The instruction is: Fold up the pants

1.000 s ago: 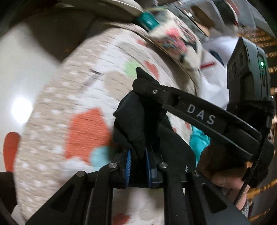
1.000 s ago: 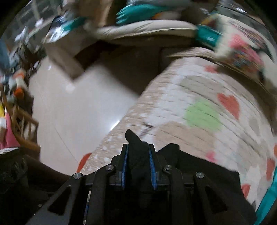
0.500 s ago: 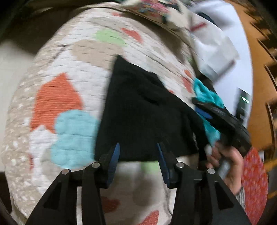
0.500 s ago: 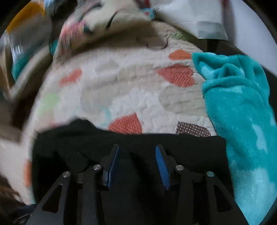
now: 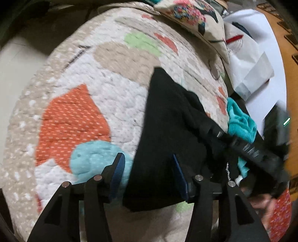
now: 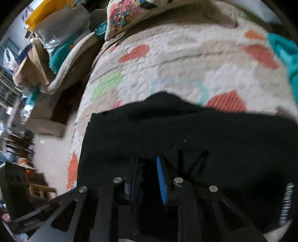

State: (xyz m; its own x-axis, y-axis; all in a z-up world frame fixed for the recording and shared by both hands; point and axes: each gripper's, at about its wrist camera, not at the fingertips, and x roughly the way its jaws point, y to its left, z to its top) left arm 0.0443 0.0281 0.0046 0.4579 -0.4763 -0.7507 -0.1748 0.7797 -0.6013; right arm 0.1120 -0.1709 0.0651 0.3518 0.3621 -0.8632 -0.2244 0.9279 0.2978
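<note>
Pants: one black pair (image 5: 167, 134) is seen, laid flat on the quilt (image 5: 119, 96). It lies near the quilt's right side, just beside the towel.
Quilt: one is seen, white and tan with coloured hearts. It covers a bed.
Towel: one teal towel (image 5: 240, 121) is seen, bunched by the far edge of the pants.
Pillow: one flowered pillow (image 6: 126, 16) is seen at the head of the bed.
Grippers: two are seen.
Left gripper (image 5: 147, 173): the jaws are spread wide. Nothing is held. The left blue pad is over a blue heart, and the right pad is over the near edge of the pants. If the cloth is touched cannot be told.
Right gripper (image 6: 147, 178): the jaws are spread a little, over the pants. Nothing is seen pinched between them. Only one blue pad is seen well. The other is dark and hard to make out.
Hidden: the near part of the pants is covered by the right gripper. Both pictures are blurred. The right hand is cut off at the edge of the left view.
</note>
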